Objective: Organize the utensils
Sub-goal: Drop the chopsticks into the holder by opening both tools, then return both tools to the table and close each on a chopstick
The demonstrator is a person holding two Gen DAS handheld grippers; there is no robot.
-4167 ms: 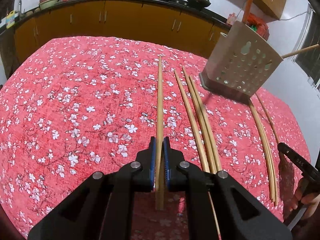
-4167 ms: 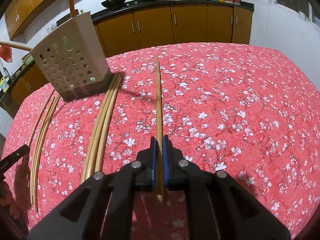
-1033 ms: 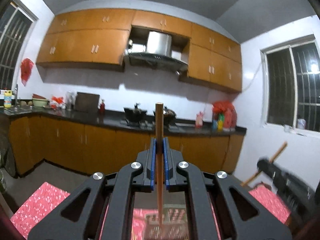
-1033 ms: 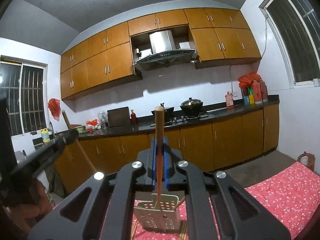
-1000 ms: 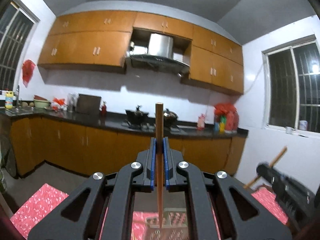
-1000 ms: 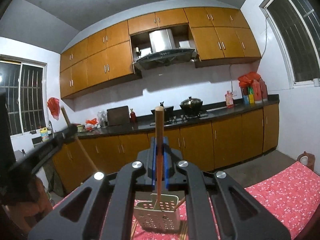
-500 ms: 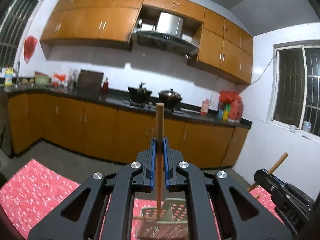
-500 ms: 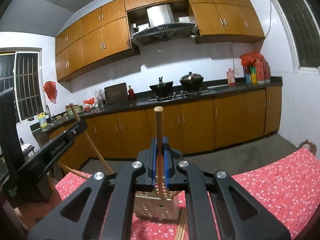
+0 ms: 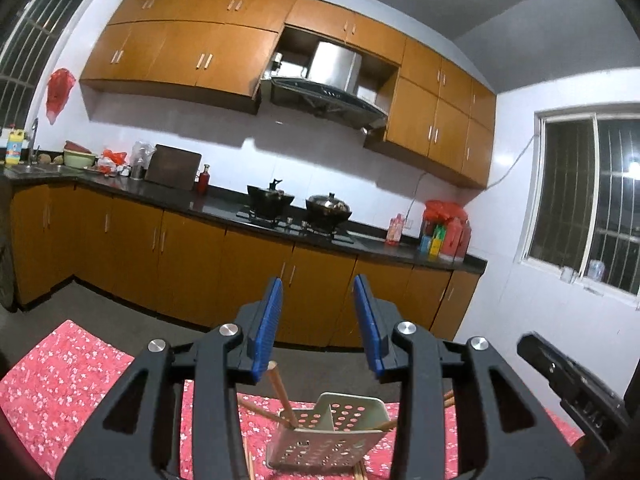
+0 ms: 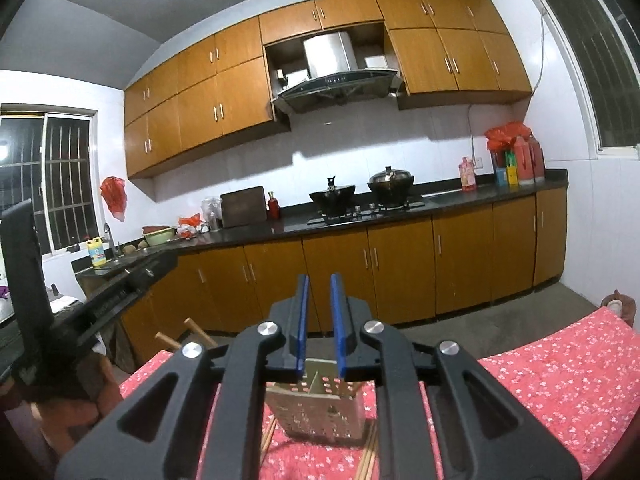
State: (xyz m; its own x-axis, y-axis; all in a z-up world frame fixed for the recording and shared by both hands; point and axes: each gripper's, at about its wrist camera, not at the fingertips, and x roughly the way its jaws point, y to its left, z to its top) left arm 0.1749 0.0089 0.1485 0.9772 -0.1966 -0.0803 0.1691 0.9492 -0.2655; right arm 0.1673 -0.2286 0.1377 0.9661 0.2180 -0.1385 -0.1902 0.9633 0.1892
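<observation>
Perforated metal holder on the worktop has chopsticks standing in it. Both hand-held grippers, left and right, hover above it, jaws apart, empty. Lift straight up so nothing snags, then fetch the next sticks beside the holder.

the left gripper has matt black plastic arms with bright metal screws, and its fingers carry blue pads that look like ribbed rubber. the right gripper is made the same way, black and matt with blue pads. the utensil holder looks like pale brushed metal with round punched holes. the chopsticks in it are plain light wood, smooth. the tablecloth is red cloth with small white flowers printed on it. behind, the cabinets are glossy orange-brown wood with thin metal handles, and the range hood is shiny steel.
</observation>
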